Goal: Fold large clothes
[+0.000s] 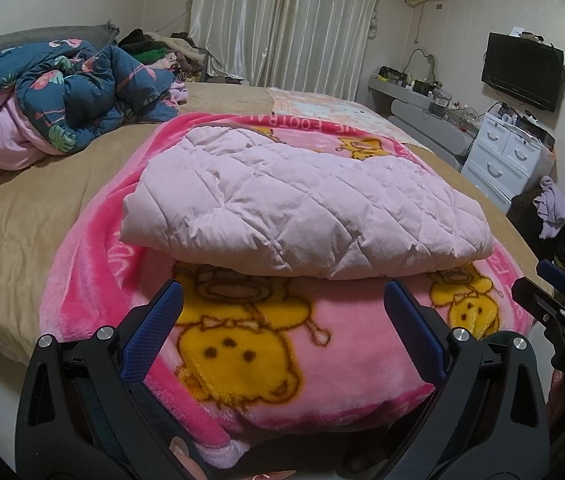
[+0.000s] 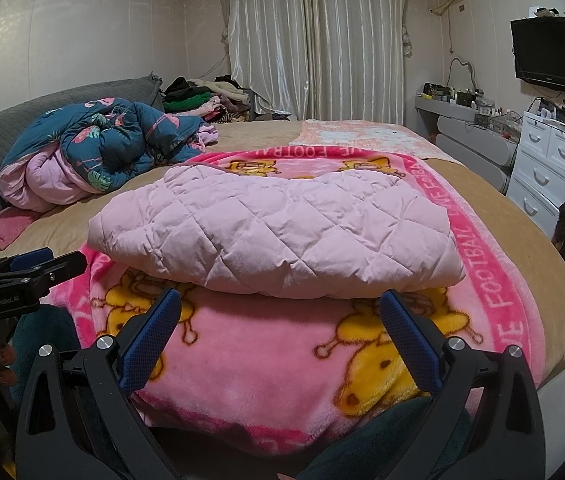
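A pale pink quilted garment (image 1: 302, 204) (image 2: 274, 228) lies folded into a thick pad on a pink fleece blanket (image 1: 242, 352) (image 2: 266, 368) printed with yellow cartoon figures. My left gripper (image 1: 282, 300) stands open just in front of the garment's near edge, nothing between its blue-padded fingers (image 1: 158, 328). My right gripper (image 2: 282, 308) is open too, close to the same near edge, holding nothing. Each gripper shows from the side in the other view: the right gripper (image 1: 554, 296) at the right border, the left gripper (image 2: 42, 268) at the left.
The blanket lies on a tan bed (image 1: 22, 220). A crumpled blue flowered quilt (image 1: 74, 96) (image 2: 114, 140) sits at the back left, with a clothes pile (image 2: 206, 100) behind it. White drawers (image 2: 546, 168) and a wall television (image 2: 550, 56) stand to the right.
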`<state>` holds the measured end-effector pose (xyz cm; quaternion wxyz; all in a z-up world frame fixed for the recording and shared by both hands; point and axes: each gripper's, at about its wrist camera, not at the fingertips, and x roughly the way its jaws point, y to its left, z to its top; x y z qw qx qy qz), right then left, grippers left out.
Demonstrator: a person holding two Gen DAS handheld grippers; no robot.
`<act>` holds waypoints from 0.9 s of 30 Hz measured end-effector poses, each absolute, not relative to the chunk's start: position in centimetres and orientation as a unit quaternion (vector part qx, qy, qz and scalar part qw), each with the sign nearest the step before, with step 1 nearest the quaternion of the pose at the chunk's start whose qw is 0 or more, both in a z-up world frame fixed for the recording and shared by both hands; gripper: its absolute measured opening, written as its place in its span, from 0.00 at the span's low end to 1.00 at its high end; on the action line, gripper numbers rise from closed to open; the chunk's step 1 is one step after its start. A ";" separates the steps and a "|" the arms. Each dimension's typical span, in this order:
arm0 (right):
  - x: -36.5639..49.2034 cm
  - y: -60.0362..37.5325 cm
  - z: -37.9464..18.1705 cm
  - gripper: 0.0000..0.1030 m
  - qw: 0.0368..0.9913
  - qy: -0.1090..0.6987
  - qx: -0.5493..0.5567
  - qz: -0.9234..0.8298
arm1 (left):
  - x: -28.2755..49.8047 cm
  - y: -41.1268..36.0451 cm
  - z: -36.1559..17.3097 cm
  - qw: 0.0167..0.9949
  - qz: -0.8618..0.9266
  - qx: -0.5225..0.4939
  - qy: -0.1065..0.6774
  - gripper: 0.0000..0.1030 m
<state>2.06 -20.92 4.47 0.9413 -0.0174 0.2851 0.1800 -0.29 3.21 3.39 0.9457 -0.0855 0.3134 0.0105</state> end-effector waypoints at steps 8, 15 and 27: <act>2.1 -20.9 4.4 0.96 0.941 0.285 -0.017 0.180 | -0.2 3.4 3.5 0.946 0.010 -0.086 0.312 0.91; 2.1 -20.9 4.4 0.96 0.942 0.285 -0.019 0.179 | -0.2 3.6 3.8 0.946 0.007 -0.088 0.312 0.91; 2.2 -20.8 4.5 0.96 0.942 0.285 -0.019 0.178 | -0.2 3.6 3.9 0.946 0.004 -0.088 0.313 0.91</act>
